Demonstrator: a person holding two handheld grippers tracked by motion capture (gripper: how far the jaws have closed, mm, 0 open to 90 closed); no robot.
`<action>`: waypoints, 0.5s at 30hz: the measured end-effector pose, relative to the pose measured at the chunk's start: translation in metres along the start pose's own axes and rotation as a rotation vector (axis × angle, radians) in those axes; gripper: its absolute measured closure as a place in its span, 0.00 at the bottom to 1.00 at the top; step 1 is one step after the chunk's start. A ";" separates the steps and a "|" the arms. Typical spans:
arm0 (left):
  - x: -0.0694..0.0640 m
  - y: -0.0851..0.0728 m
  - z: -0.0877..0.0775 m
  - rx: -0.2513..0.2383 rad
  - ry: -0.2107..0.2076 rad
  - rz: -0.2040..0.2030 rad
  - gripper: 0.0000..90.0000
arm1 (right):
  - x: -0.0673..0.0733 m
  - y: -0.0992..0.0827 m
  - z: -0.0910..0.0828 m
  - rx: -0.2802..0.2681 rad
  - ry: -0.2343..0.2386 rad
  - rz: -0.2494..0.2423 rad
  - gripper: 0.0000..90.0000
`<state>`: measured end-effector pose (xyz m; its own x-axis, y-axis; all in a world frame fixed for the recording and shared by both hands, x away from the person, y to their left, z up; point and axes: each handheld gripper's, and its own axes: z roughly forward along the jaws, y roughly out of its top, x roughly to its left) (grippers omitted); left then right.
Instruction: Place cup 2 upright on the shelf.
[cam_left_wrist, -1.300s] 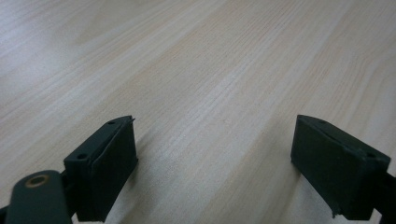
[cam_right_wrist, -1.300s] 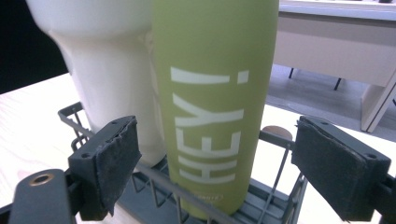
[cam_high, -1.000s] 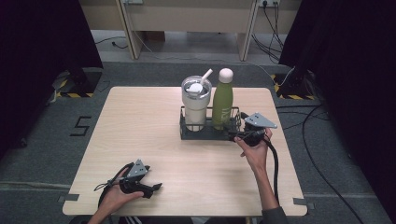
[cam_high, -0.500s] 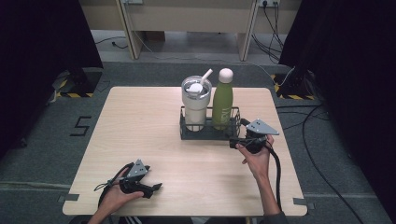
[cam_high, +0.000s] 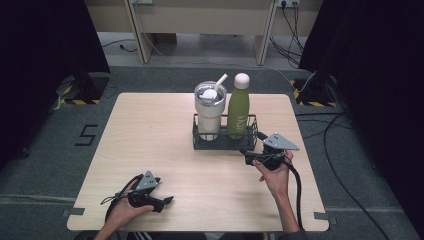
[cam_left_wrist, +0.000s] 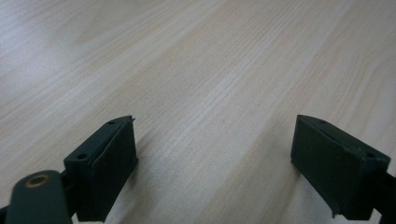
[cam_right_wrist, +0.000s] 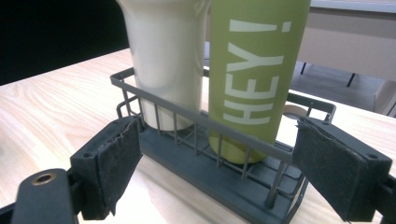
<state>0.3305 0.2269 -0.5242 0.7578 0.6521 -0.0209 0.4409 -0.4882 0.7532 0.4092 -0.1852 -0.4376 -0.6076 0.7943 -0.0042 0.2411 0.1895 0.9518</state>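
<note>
Fingers spread wide beside wire basket holding bottle and tumbler.

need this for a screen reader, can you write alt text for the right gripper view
A green bottle printed with HEY! and a cream tumbler stand side by side in a dark wire rack on a pale wooden table. The right claw is open, its two black jaws either side of the rack's near wall.

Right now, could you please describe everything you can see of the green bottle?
The green bottle is a slim matte cylinder, metal by its look, with a rounded pale cap and white "HEY!" lettering running up its side. It stands upright in the right end of the dark wire caddy, beside the cream tumbler. No gripper touches it.
</note>
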 end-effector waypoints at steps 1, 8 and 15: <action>0.000 0.000 0.000 0.000 0.000 0.000 0.15 | 0.001 -0.001 -0.001 -0.002 0.003 0.000 0.17; 0.000 0.000 0.000 0.000 0.000 -0.001 0.15 | 0.004 -0.006 -0.008 0.003 0.009 0.003 0.17; 0.000 0.000 0.000 0.000 0.000 0.000 0.15 | 0.009 -0.010 -0.011 0.012 0.015 -0.002 0.17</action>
<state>0.3305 0.2269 -0.5242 0.7577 0.6522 -0.0208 0.4410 -0.4882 0.7531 0.3930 -0.1865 -0.4433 -0.6195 0.7850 -0.0013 0.2487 0.1978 0.9482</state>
